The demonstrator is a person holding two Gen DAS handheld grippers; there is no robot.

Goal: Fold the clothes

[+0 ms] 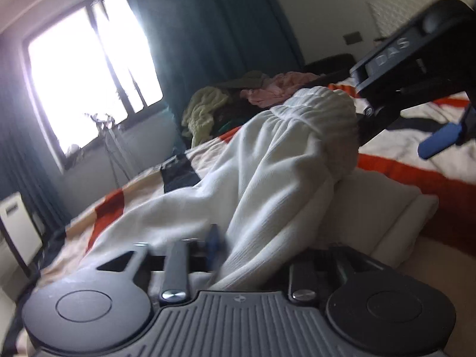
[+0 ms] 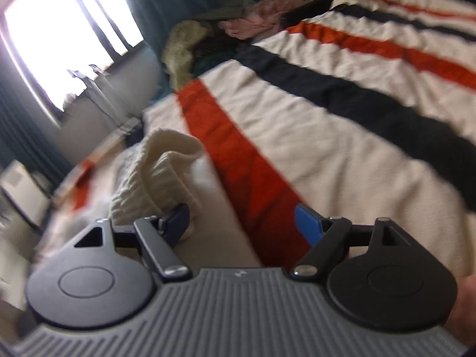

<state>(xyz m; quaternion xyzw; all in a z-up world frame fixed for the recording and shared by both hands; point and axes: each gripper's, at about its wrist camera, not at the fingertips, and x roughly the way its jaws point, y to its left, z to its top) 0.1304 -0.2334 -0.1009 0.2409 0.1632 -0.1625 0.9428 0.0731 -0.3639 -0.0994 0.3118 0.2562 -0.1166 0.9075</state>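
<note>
**Claws at the white garment on the bed**

Left claw has its jaws partly apart, and the white garment runs down between them. One blue pad shows at the left edge of the cloth. The other finger is hidden under the fabric, so I cannot tell if the pads press on it. From this claw the garment rises toward 1 o'clock, where its ribbed waistband is bunched against the right claw.

In its own view the right claw stands wide open, with only the striped bedspread showing in the gap. It grips nothing. The knitted band of the white garment lies at 10 o'clock from it, just beside its left pad; the blur does not let me say if they touch.

In the left view another white piece, flat like something folded, lies under the garment at 3 o'clock. The bedspread has cream, orange and dark stripes. At the far edge of the bed, at 12 o'clock, is a pile of clothes in yellow-green, pink and dark colours. Behind it hangs a dark teal curtain, and at 10 o'clock is a bright window. Part of a hand shows at 4 o'clock in the right view.
</note>
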